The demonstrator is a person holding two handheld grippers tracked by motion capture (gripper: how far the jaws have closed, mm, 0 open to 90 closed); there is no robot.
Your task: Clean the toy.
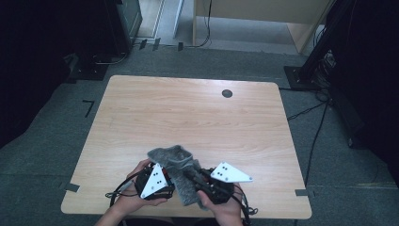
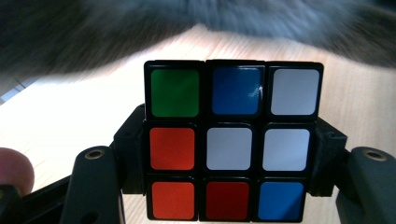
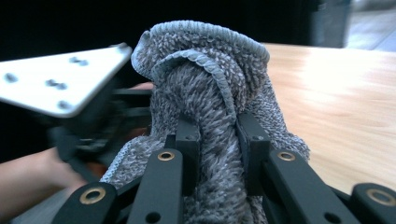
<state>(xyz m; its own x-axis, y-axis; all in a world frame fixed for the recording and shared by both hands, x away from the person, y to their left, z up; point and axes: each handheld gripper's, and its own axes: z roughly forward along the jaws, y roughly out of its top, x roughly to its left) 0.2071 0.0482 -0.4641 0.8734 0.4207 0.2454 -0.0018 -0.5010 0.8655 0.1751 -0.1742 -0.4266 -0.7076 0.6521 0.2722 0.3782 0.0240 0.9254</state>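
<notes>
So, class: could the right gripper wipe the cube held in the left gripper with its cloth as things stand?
Probably yes. The right gripper is clamped on the grey cloth, which hangs right beside the cube in the left gripper, with nothing between them.

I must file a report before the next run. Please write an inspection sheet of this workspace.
Surface: wooden table, with a dark round spot at the far side.
Job's things: Rubik's cube; grey towel.
Clutter: nothing seen.
Grippers: left gripper shut on the cube; right gripper shut on the towel.
Cables: black cables on the floor at the right.
Surroundings: grey carpet, dark equipment stands.
</notes>
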